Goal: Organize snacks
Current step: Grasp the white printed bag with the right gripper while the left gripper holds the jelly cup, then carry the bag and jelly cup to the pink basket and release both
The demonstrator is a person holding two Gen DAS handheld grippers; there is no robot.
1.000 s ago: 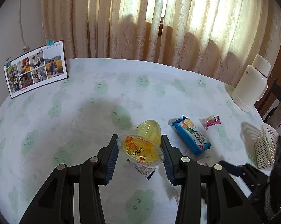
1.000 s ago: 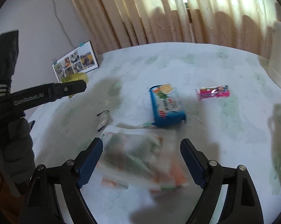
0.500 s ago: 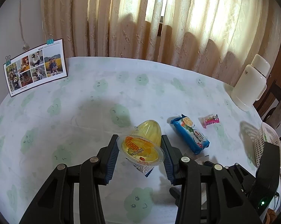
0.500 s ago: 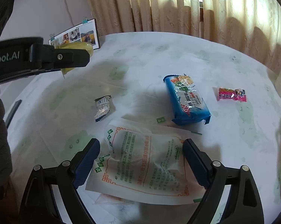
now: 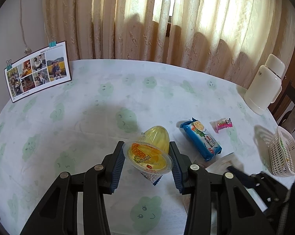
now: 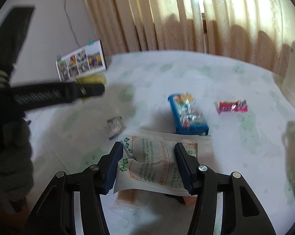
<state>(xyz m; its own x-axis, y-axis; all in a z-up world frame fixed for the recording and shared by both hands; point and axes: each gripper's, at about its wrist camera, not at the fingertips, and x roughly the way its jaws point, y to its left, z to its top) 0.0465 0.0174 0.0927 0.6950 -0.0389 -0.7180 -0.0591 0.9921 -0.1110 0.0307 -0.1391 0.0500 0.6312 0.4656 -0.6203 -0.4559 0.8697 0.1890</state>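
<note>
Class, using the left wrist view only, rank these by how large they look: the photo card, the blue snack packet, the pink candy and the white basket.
1. Photo card, clearly largest.
2. Blue snack packet and white basket: look alike, and the basket sits at the distorted edge, so unranked.
3. Pink candy, smallest.

yellow jelly cup (image 5: 151, 146); blue cracker pack (image 5: 201, 139); pink candy (image 5: 223, 125); white basket (image 5: 283, 154).

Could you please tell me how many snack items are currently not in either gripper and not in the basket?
3: the blue biscuit pack mid-table, the pink candy to its right, and the small silver wrapper near the left gripper. Others may be hidden in the basket.
</note>
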